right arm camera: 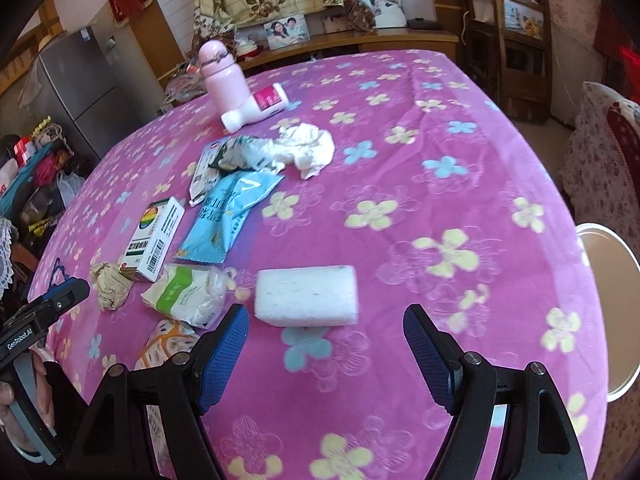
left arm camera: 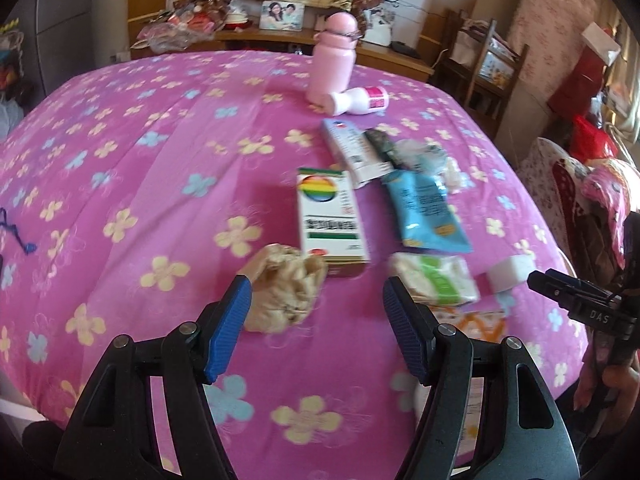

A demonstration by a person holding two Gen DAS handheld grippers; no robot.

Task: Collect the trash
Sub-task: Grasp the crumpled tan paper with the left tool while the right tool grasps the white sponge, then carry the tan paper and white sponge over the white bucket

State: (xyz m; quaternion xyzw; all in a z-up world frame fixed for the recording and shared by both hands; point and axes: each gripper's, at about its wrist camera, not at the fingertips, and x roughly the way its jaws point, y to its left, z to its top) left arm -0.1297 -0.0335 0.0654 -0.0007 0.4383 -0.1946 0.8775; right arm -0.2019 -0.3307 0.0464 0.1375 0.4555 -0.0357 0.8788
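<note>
Fleece covers the table [right arm camera: 460, 152], a soft pink-purple cloth printed with yellow and blue flowers, and the trash lies scattered down its left half in the right wrist view. A crumpled tan paper ball [left arm camera: 286, 292] sits at lower centre of the left wrist frame, its creased edge just inside the left gripper [left arm camera: 316, 292], whose ribbed blue pads stand spread with nothing pinched. Touching it from above is a glossy white carton [left arm camera: 332, 222] with a rainbow circle. Right of that lie a slick blue foil pouch [left arm camera: 428, 212] and a puffy green-and-white plastic packet [left arm camera: 438, 282]. The right gripper [right arm camera: 326, 330] is likewise spread wide and empty, with a porous white sponge block [right arm camera: 307, 295] just above the gap between its pads. Higher up, a wad of white tissue [right arm camera: 310, 148] rests beside a torn crinkled wrapper [right arm camera: 244, 152]. A smooth pink flask [right arm camera: 222, 80] stands upright at upper left, a white plastic bottle [right arm camera: 256, 108] tipped over against it. An orange patterned wrapper [right arm camera: 166, 340] is partly hidden behind the right gripper's left finger. A round white rim [right arm camera: 624, 308] is cut off at the right edge. Carton print is too blurred to read.
</note>
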